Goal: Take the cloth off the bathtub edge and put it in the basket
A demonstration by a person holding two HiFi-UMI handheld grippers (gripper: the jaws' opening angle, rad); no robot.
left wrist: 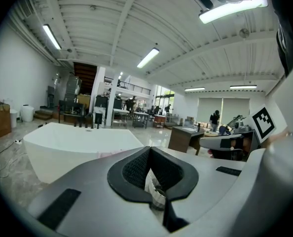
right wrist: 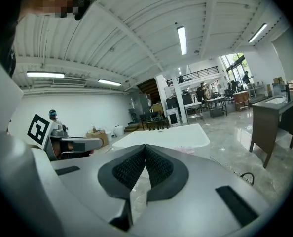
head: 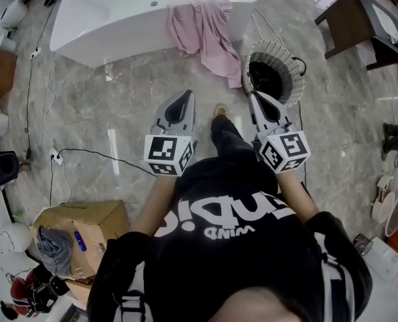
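The head view looked steeply down from above the person onto the floor (head: 118,113), while both gripper views sat low, facing nearly level past their own fingers (left wrist: 136,169), all three sharing the white bathtub (head: 112,19) ahead.

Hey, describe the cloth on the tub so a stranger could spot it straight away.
Find the big white bathtub on the grey marble floor. Over its near edge, by the round dark basket, hangs a crumpled pink cloth. It is the only pink fabric there; the other cloth, grey, lies in a cardboard box.
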